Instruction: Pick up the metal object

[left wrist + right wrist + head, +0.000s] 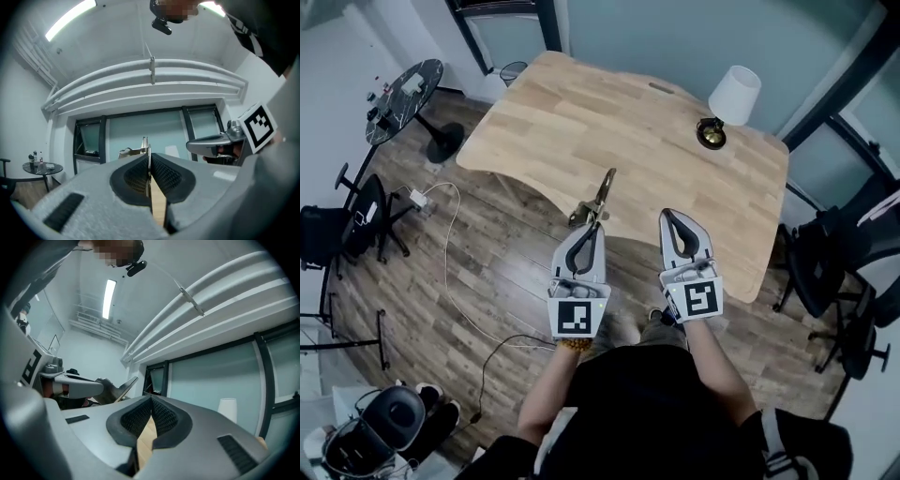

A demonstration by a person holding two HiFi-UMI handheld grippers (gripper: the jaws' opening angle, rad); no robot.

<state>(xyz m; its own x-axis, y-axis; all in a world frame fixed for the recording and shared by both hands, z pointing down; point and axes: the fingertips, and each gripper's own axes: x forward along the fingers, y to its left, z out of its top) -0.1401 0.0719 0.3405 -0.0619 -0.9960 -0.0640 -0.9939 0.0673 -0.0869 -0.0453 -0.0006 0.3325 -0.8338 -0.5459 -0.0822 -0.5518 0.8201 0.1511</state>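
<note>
The left gripper (594,226), clamped on the thin metal object (602,192), should carry it level and firmly pinched, while the right gripper (670,215), closed and empty, steers clear of it.

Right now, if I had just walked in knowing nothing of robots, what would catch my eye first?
Your eye lands on the thin metal object pinched in the left claw, sticking out over the near edge of the pale wooden table. Beside it the right claw is shut on nothing. Near the table's far right corner stand a white cone and a small brass-coloured round thing.
</note>
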